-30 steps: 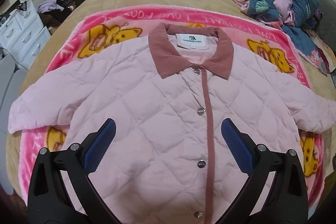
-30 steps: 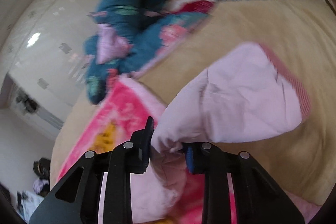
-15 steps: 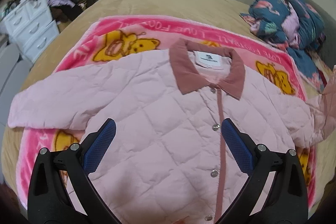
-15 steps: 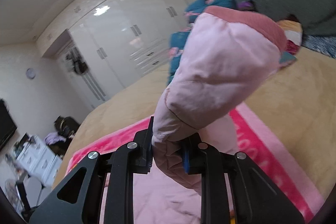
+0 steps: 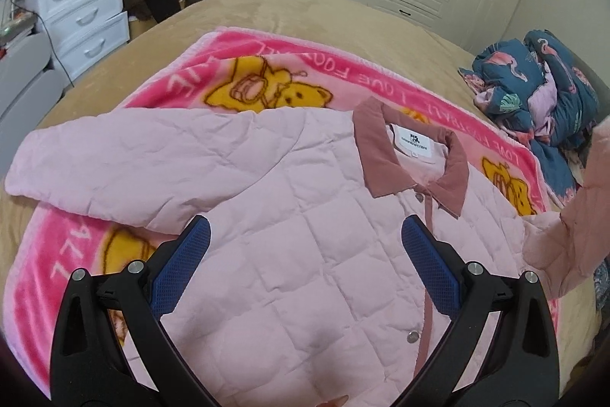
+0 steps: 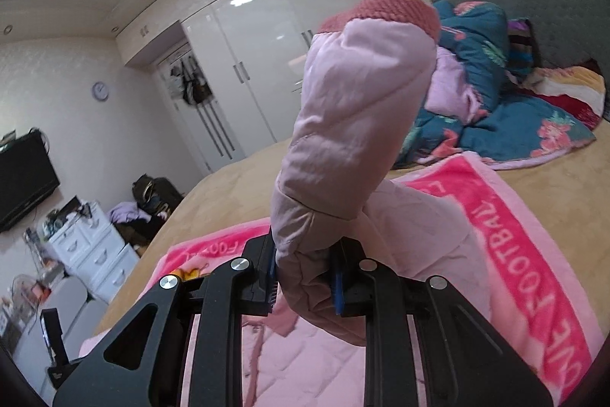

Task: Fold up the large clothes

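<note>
While the right claw [image 6: 305, 287] is clamped on the bunched sleeve [image 6: 354, 124] of the quilted pink jacket [image 5: 297, 235], the main risk is slippage: the padded fabric is slick and thick, the grip sits low on the sleeve with the knit cuff [image 6: 385, 8] standing free above, and a quick swing across the body could pull the fabric out of the pads or drag the whole jacket askew on the pink cartoon blanket [image 5: 267, 63]. The left claw [image 5: 305, 262] hovers spread wide above the jacket front, holding nothing, so nothing pins the body against such a drag. The jacket lies face up on the blanket on the bed [image 5: 305, 10], snaps closed, dusty-rose collar [image 5: 375, 155] toward the wardrobe, its other sleeve [image 5: 126, 159] extended flat to the side, surface lightly wrinkled.
</note>
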